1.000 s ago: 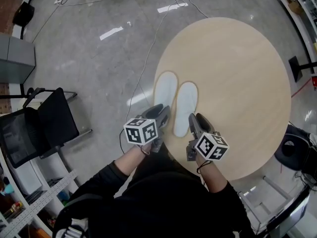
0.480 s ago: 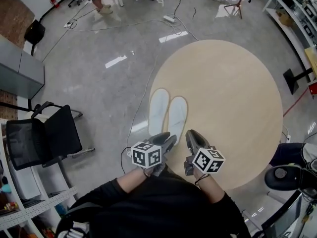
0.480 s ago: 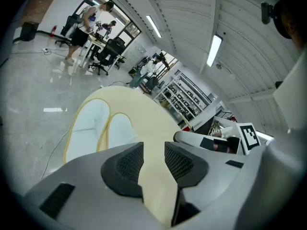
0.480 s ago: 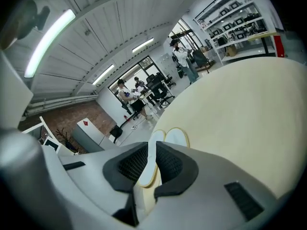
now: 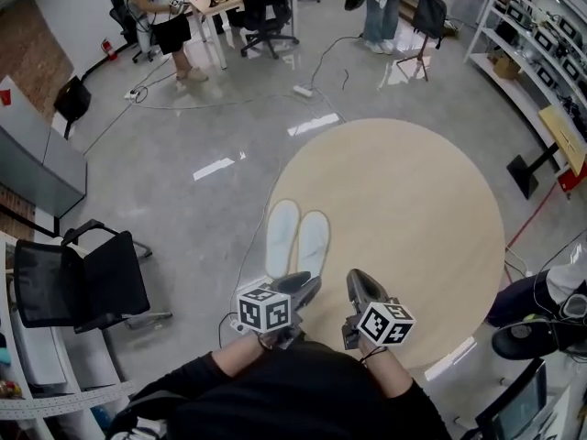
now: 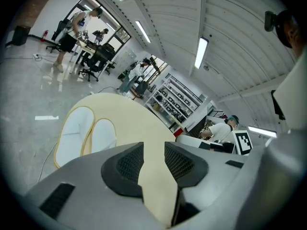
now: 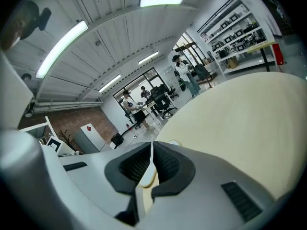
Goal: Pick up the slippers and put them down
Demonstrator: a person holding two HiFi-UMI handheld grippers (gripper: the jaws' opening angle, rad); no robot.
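With the left gripper [image 5: 308, 286] open and empty and the right gripper [image 5: 359, 282] jaws just closed on nothing, a careless reach may push the slippers [image 5: 298, 240] off the left edge of the table [image 5: 413, 209].

The desk [image 5: 413, 218] has a pale, wood-look top, smooth and matt, without glare. The slippers [image 5: 298, 238] look like soft white cloth, matt, edged with a thin pale-yellow binding. The floor [image 5: 183, 181] is grey and hard, polished to a gloss that mirrors the ceiling lights. The left gripper [image 6: 153, 161] has a smooth, matt grey plastic shell. Its fingers [image 6: 129, 164] carry black pads with a fine, rough mesh texture. The chair [image 5: 110, 278] is black and matt, seemingly cloth. The sleeve [image 5: 213, 335] is black matt cloth.
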